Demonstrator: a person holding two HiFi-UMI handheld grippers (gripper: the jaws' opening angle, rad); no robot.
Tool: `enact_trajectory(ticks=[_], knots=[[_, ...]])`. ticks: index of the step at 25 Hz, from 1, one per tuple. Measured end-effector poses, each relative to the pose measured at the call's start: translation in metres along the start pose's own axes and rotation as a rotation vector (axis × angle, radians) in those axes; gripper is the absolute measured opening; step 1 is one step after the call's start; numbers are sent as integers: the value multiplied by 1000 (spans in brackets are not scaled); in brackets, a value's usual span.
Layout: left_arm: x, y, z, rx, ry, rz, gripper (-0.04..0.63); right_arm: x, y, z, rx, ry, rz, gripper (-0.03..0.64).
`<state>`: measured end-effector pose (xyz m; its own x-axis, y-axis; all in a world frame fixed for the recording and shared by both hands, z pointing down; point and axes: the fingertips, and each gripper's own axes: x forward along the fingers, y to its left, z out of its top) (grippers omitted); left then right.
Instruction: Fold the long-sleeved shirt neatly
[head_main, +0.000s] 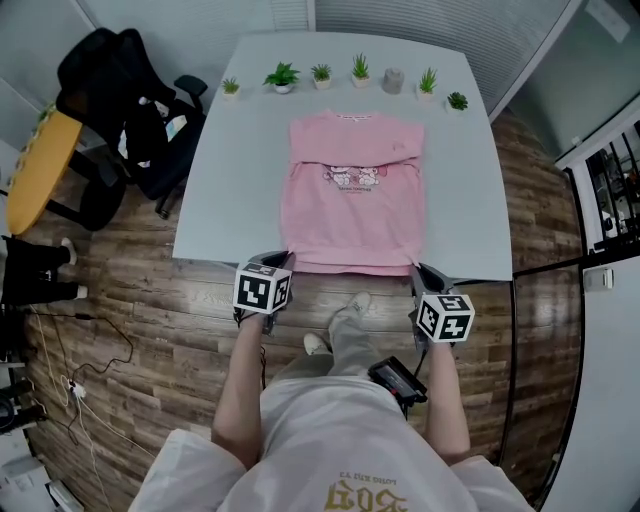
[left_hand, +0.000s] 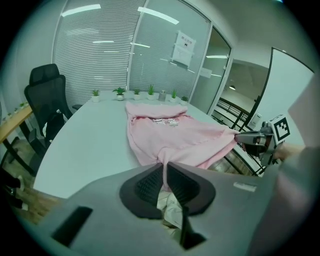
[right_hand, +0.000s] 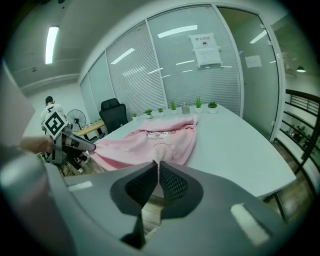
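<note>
While I am clamping left gripper (left_hand: 164, 181) and right gripper (right_hand: 158, 181) on hem corners of the shirt (head_main: 355, 200) | soft, light cloth is sagging between.

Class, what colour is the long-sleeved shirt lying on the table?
Pink, with a small printed design across the chest. The shirt shows best in the head view.

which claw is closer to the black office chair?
Left. Left claw pinches the shirt hem corner on the chair side; right claw pinches the far corner.
</note>
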<state>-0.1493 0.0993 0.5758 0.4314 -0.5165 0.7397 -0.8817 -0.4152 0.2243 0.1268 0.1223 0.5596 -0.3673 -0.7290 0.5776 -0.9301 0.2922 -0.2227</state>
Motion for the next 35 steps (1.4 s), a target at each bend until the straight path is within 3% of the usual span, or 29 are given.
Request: enact_trajectory(ticks=[12,25,35], knots=[[-52,-3,19,-47,-79,-19,31,-38,16,24,-26,-54,40,18],[-98,-17,17,-52,-103,-60,31,-87,44,44,-16,-121,98,18],[-112,-16,26,-35,-124,-67,32,-98,55,51,-4,-144,95,19]])
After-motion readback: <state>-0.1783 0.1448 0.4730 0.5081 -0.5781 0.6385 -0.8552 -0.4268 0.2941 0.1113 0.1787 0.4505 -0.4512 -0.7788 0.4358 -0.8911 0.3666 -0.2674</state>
